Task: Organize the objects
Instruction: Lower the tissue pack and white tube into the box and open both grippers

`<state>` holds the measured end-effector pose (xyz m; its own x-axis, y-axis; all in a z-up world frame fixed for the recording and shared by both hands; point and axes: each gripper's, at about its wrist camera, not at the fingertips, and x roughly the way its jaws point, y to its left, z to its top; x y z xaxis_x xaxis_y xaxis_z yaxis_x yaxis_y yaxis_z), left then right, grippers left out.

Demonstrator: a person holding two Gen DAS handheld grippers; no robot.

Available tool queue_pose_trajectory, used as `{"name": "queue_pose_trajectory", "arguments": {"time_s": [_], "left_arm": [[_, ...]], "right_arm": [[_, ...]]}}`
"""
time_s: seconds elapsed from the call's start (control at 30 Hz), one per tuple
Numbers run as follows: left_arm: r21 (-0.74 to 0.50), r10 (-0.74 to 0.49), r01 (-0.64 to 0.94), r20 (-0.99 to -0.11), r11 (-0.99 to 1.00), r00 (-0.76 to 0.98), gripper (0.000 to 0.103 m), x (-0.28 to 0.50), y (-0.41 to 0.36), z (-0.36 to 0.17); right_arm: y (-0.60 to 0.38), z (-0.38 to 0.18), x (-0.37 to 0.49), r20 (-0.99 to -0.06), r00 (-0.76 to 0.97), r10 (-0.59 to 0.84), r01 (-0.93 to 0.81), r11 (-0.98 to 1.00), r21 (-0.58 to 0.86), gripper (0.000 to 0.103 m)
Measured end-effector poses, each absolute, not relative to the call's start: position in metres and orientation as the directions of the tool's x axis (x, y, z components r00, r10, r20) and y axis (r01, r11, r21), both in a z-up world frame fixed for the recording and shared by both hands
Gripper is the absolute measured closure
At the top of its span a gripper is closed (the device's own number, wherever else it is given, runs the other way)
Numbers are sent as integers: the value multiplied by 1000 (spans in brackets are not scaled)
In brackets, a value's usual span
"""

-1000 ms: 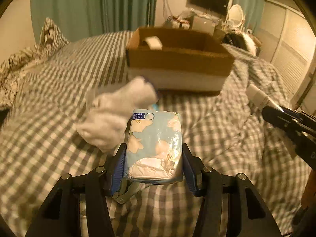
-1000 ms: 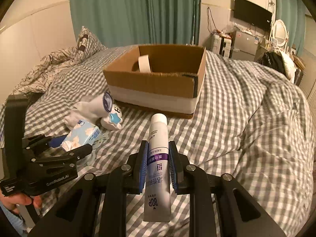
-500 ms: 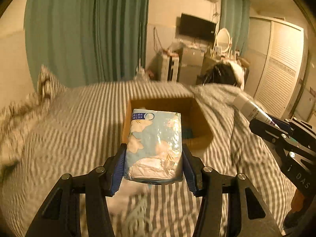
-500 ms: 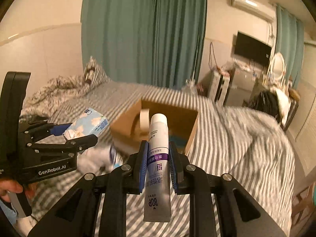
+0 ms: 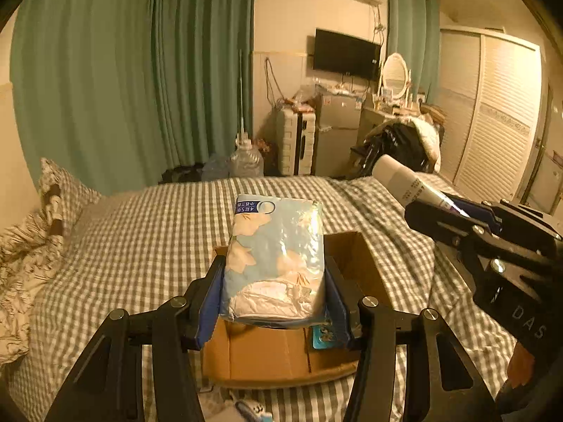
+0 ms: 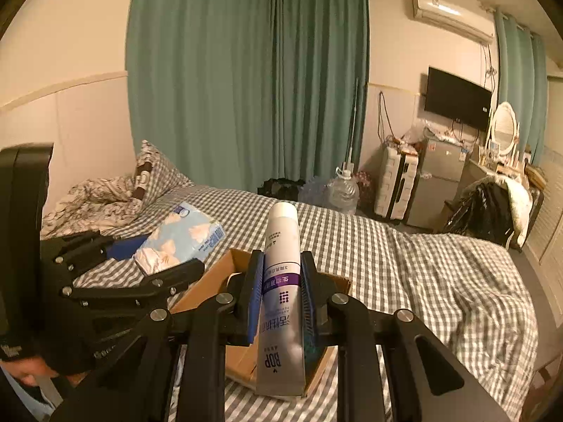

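Observation:
My left gripper (image 5: pixel 274 274) is shut on a light-blue tissue pack (image 5: pixel 276 260) and holds it in the air above the open cardboard box (image 5: pixel 278 355) on the bed. My right gripper (image 6: pixel 281 270) is shut on a white and purple tube (image 6: pixel 283 281), cap pointing away, also above the box (image 6: pixel 211 277). The tube (image 5: pixel 404 183) and right gripper show at the right of the left wrist view. The tissue pack (image 6: pixel 179 242) and left gripper show at the left of the right wrist view. Most of the box's inside is hidden by the held things.
The box stands on a grey checked bedspread (image 5: pixel 140 239). A pillow and crumpled patterned bedding (image 6: pixel 105 200) lie at the left. A white stuffed toy (image 5: pixel 246 409) peeks out in front of the box. Beyond the bed are green curtains, a water jug (image 5: pixel 246 161), fridge and wardrobe.
Both grippers have risen from low over the bedspread and moved forward over the box, each still holding its object. The box now lies below them instead of ahead.

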<state>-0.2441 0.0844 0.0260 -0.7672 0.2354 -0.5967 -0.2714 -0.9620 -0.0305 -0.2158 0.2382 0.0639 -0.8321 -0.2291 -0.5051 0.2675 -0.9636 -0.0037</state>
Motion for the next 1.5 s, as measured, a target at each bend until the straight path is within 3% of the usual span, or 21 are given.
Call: {"name": "queue_pose_trajectory", "arguments": {"time_s": [0.43,0.7,0.8,0.83,0.87,0.9,0.93,0.97,1.1,1.17,1.3,1.5], "left_arm": [[-39,215,-273,-724,-961,-655,49,-305,100,-68],[-42,219,-285,-747,-958,-627,49,-309,101,-87],[-16,197,-280,-749,-960,-633,45,-305,104,-88],[-13,197,-283,-750,-959,-632,37,-305,106,-86],[-5,189,-278,-746,-960,-638,24,-301,107,-83],[3,180,-270,-739,-963,-649,17,-298,105,-80],[13,169,-259,-725,-966,-667,10,-292,105,-73],[16,166,-255,-718,-967,-676,8,-290,104,-68],[6,175,-243,-678,-970,-714,8,-269,98,-28],[0,179,-235,-647,-972,-741,1,-257,95,-4],[-13,192,-224,-566,-974,-801,0,-219,84,51],[-12,194,-219,-512,-976,-837,0,-168,56,105]], "right_arm": [[244,-22,-306,-632,-740,-230,258,-965,49,83],[246,-61,-319,-696,-680,-230,262,-963,62,83],[248,-61,-316,-699,-677,-230,252,-965,72,83],[248,-58,-314,-694,-685,-220,244,-967,66,81],[249,-54,-310,-686,-696,-213,236,-970,61,72],[251,-50,-307,-678,-704,-209,228,-972,63,65],[253,-44,-303,-669,-714,-206,216,-974,69,50],[256,-37,-299,-658,-724,-205,206,-976,77,45],[265,3,-273,-621,-762,-185,181,-981,70,44],[268,25,-256,-595,-785,-174,173,-983,59,38],[270,77,-215,-535,-831,-155,162,-986,35,32],[262,136,-143,-444,-885,-141,150,-989,13,13]]}}
